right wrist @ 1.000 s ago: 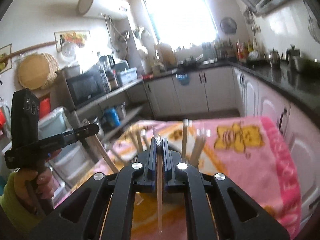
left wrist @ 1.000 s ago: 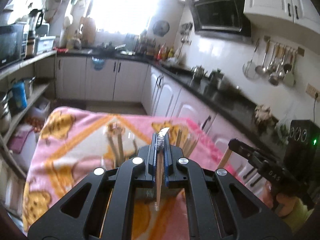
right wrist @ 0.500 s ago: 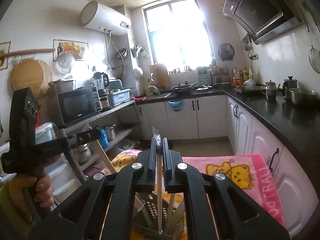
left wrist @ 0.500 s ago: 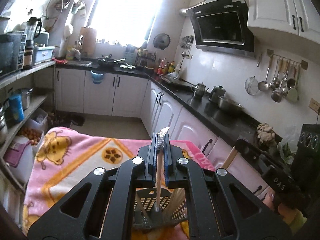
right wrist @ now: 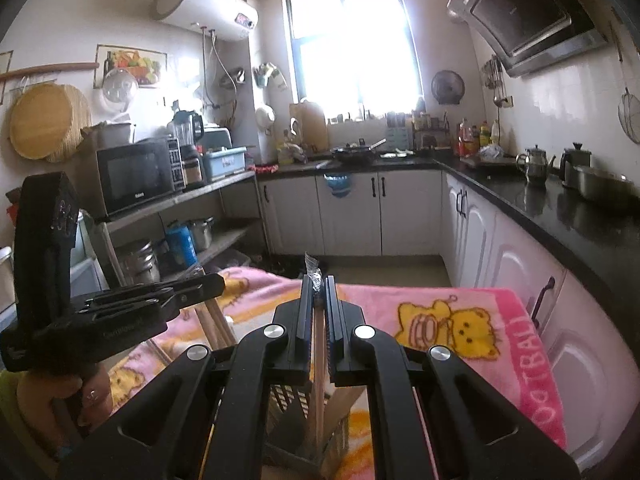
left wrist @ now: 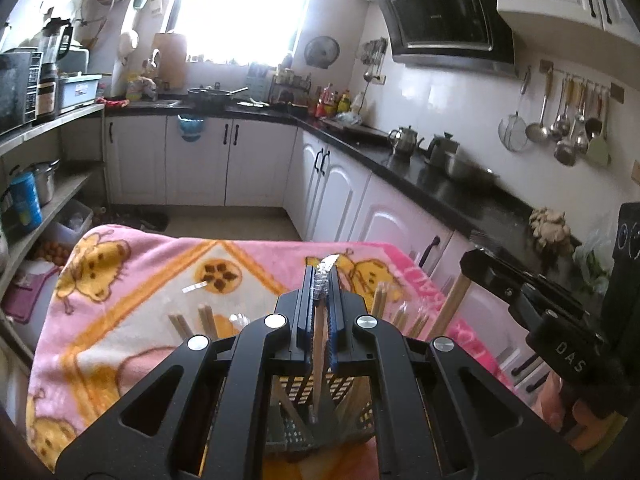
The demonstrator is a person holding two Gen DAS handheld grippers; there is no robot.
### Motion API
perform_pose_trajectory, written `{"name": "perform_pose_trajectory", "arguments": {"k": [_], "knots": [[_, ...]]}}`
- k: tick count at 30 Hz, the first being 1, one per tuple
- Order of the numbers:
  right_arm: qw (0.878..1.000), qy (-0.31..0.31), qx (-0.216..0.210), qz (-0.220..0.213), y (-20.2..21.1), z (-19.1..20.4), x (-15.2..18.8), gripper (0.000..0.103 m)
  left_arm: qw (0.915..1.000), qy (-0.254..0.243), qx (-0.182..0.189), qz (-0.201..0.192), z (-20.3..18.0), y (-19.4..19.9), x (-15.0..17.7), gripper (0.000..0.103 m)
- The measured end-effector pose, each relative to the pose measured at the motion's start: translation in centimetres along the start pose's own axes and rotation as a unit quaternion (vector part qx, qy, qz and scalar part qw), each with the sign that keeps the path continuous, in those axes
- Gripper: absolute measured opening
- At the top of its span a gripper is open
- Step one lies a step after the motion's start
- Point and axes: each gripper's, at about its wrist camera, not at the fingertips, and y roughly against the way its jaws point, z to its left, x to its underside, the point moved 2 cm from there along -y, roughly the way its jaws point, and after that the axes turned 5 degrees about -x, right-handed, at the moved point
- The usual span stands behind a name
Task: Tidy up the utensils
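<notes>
Both grippers have sunk toward the holder (left wrist: pixel 320 408), chopsticks (left wrist: pixel 386 300) crowding it.

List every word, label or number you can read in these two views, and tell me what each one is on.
"DAS": white letters on the right claw's black body, seen from the left wrist.
"FOOTBALL": red border of the pink blanket, right wrist view; first letter partly hidden.
Too small or blurred to read: print on the left claw's body, brand on the microwave, mark on the range hood, display on the water heater, bottle labels.
</notes>
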Motion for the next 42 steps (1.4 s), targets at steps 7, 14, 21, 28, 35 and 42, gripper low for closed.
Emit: {"name": "perform_pose_trajectory", "arguments": {"k": [7, 14, 21, 28, 35, 42], "knots": [[0.999, -0.026, 0.002, 0.03, -1.1, -0.8, 2.8, 0.006, 0.9996, -0.004, -0.005, 0.028, 0.2, -1.6, 2.4, 0.001], [0.997, -0.047, -0.001, 0.056, -1.1, -1.0, 4.9, 0.006, 0.9987, 0.0, -0.009, 0.05, 1.0, -2.6, 4.2, 0.001], [0.996, -0.062, -0.005, 0.069, -0.4, -1.0, 5.7, 0.024, 0.9979, 0.007, -0.012, 0.063, 1.6, -1.8, 4.9, 0.028], [0.996, -0.065, -0.003, 0.069, 1.1, -0.6, 6.0, 0.041, 0.9982, 0.009, -0.013, 0.058, 1.9, 0.0, 5.1, 0.046], [0.998, -0.048, 0.002, 0.051, 4.1, 1.0, 6.0, 0.059, 0.9991, 0.006, -0.013, 0.039, 1.8, 3.3, 5.4, 0.067], [0.999, -0.032, 0.016, 0.035, 7.3, 2.8, 6.8, 0.087, 0.9996, 0.009, -0.02, 0.02, 1.9, 6.9, 6.3, 0.092]]}}
